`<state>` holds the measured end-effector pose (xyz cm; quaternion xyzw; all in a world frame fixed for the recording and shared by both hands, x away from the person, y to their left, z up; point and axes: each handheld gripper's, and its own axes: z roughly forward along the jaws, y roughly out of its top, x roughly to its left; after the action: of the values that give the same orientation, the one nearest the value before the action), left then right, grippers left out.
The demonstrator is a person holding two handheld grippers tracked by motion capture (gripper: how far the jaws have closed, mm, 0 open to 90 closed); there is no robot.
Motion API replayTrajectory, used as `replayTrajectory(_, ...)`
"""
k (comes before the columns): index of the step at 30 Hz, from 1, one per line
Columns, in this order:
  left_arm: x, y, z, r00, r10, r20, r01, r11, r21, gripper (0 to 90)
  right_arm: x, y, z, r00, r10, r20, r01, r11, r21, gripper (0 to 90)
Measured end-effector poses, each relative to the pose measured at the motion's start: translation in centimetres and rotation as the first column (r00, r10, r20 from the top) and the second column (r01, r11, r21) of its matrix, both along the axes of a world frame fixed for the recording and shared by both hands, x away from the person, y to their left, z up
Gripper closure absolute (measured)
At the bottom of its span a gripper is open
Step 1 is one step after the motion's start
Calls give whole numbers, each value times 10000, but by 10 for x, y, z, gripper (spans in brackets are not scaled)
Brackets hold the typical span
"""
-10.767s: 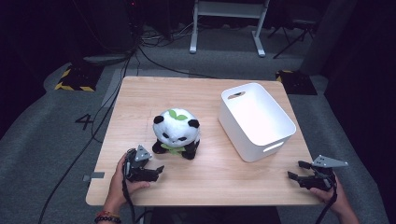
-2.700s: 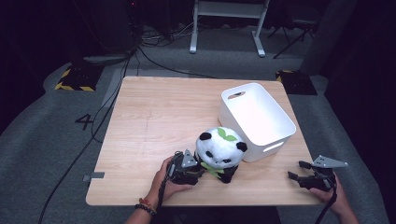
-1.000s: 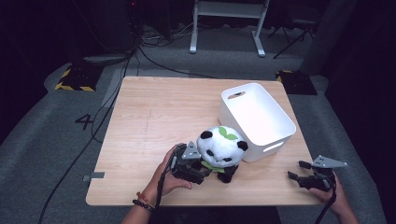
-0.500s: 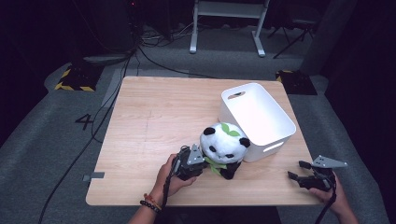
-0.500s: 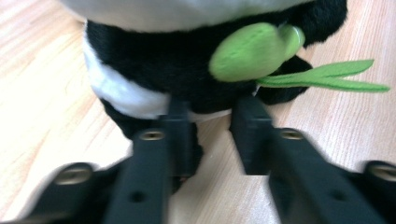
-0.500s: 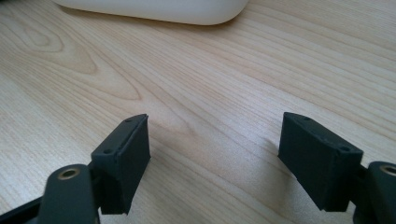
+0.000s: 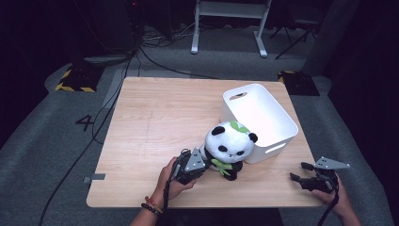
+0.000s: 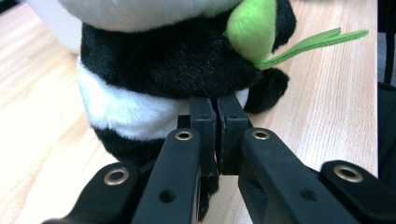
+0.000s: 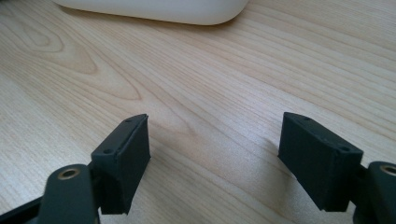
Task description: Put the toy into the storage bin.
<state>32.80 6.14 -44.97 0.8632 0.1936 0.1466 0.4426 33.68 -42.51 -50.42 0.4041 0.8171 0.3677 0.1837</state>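
Panda plush (image 7: 229,148) sits beside the white bin (image 7: 259,120), its fur pinched by the just-closed left gripper (image 8: 216,114) (right gripper (image 9: 215,158) gapes, well apart).

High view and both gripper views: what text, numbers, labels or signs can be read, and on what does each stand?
"4": a dark number on the grey floor, left of the table.
No words or labels can be made out on the panda, the white bin or the grippers.
The yellow and black hazard stripes on the floor are a marking without letters.
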Motion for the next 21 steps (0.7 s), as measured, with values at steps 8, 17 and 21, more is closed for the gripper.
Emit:
replayTrajectory(8,-6,13,18,9988,90,484,-32,9928,-1195,883,0,0,0,10000,-6,-14,6,10000,11,250)
replayTrajectory(17,-12,21,39,9954,172,944,13,9813,-1926,885,0,0,0,10000,1,-1,-1,10000,-3,250)
replayTrajectory(21,-13,24,47,9933,283,1124,-40,9774,-2112,886,0,0,0,10000,6,4,-6,10000,-27,249)
